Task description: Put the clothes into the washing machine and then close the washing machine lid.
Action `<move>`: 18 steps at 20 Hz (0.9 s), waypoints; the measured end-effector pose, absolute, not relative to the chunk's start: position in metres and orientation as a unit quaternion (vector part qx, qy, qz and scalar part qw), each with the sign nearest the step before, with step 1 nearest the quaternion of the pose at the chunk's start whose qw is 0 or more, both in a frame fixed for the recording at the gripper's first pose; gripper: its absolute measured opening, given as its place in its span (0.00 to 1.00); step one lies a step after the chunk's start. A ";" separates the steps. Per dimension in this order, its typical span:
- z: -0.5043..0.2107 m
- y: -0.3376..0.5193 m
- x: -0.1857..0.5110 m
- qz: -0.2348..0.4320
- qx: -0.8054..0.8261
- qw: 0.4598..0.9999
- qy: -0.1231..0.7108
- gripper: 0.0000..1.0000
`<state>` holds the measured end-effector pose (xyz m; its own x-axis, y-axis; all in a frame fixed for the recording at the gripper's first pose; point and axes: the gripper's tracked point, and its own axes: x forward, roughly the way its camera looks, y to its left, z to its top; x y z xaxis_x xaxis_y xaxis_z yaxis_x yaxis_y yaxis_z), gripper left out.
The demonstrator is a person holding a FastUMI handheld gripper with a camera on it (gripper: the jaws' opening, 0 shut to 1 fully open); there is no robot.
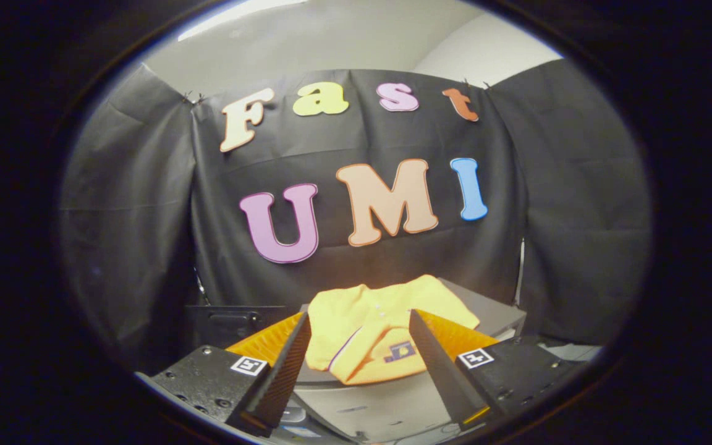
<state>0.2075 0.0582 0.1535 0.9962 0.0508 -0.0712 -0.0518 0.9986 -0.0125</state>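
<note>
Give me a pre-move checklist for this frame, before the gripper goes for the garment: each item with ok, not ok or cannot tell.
1. Gripper open wide enough to take cloth: ok, the fingers stand apart.
2. Nothing held yet: ok, the fingers press on nothing.
3. Yellow garment lined up: ok, it lies between and just beyond the fingers.
4. Garment free to lift: ok, it lies spread on the grey surface with nothing on top.
5. Fingers touching the cloth: cannot tell, the tips overlap it in this view.
6. Washing machine lid open: cannot tell.
</note>
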 end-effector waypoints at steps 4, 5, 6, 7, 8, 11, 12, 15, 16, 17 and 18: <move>0.144 0.061 0.252 0.024 -0.023 0.997 0.070 0.97; 0.142 0.058 0.263 0.017 -0.014 0.997 0.072 0.97; 0.137 0.056 0.273 0.012 -0.011 0.997 0.074 0.97; 0.132 0.056 0.282 0.008 -0.016 0.997 0.079 0.97; 0.125 0.055 0.290 0.005 -0.028 0.996 0.085 0.97; 0.102 0.060 0.316 0.006 -0.061 0.990 0.123 0.97; 0.095 0.060 0.324 0.004 -0.060 0.988 0.143 0.97; 0.073 0.049 0.340 -0.029 -0.072 0.978 0.195 0.99; 0.071 0.044 0.343 -0.041 -0.083 0.974 0.205 0.99; 0.069 0.039 0.346 -0.051 -0.089 0.972 0.211 0.99; 0.062 0.036 0.348 -0.054 -0.095 0.967 0.228 0.99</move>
<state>0.3483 0.0360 0.0619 0.8901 -0.1475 -0.4313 0.0603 0.9760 -0.2092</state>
